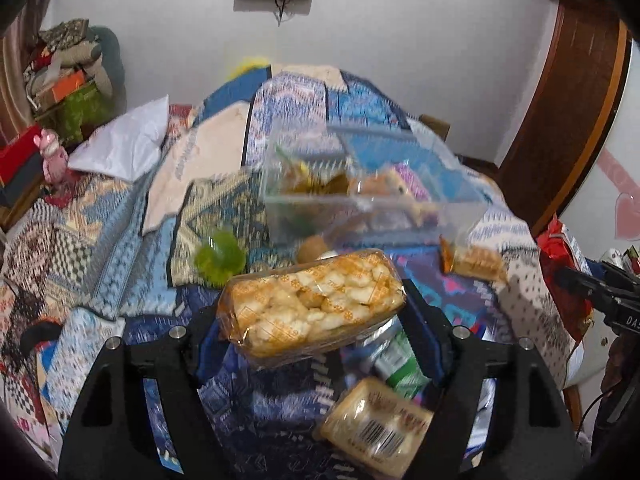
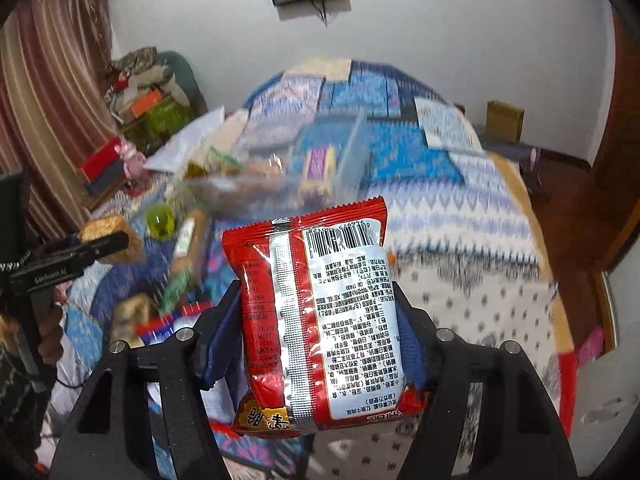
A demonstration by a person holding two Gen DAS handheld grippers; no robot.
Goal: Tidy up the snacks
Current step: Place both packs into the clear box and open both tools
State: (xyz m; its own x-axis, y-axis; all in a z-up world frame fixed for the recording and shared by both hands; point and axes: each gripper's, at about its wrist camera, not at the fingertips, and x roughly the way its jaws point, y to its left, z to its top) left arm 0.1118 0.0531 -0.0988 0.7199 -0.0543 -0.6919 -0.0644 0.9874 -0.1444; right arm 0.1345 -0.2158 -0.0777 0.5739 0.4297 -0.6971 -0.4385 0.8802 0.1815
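I see a big bed [image 1: 120,216] with a patterned blanket, and the snacks lie spread out on it. Near the middle of the bed sits a clear plastic box [image 1: 352,184] with a few snacks already inside. I think the box is where the snacks should go, so both packs are held up off the bed and aimed toward it.

My right hand-held gripper [image 2: 318,328] is holding a red snack bag [image 2: 316,320], squeezed on its two long sides. The bag's long way runs away from me toward the box, with the barcode end farthest from me and its back side facing up.

My left hand-held gripper [image 1: 312,312] is holding a pack of rice crackers [image 1: 314,304] by its two short ends. Its long way runs across, from one finger to the other, tipped a little up on the right.

Another small pack [image 1: 376,428] with a barcode lies below on the bed.
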